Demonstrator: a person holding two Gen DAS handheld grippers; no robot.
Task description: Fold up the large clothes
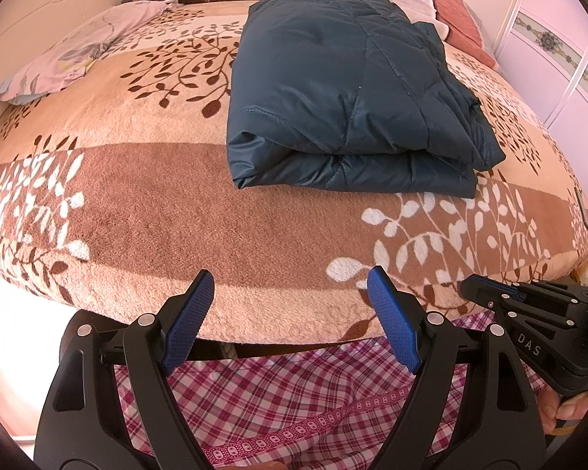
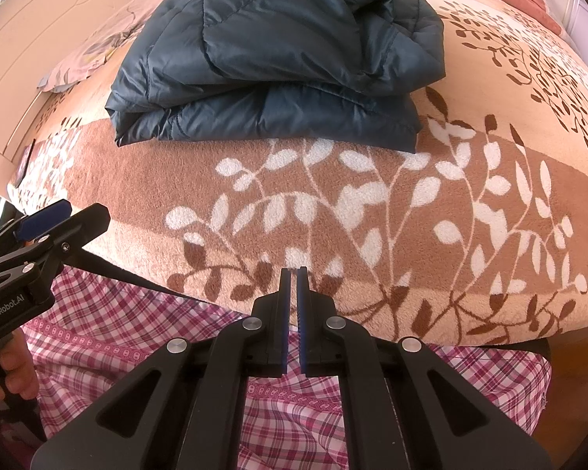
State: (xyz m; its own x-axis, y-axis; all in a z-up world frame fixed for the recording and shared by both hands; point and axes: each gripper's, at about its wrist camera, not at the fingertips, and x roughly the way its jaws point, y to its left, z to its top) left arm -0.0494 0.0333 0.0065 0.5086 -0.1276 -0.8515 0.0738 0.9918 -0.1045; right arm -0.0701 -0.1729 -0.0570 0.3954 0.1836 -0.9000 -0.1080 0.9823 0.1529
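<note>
Now we see the jacket (image 1: 345, 90) folded on the bed (image 1: 137, 203), upper centre. Left tool (image 1: 290, 286) released, right tool (image 2: 293, 274) clenched empty. Puffy, light, slippery: we'd pinch a stitched hem.

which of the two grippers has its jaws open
The left gripper: its blue pads stand wide apart over the blanket edge. The right gripper is shut, pads together, holding nothing.
</note>
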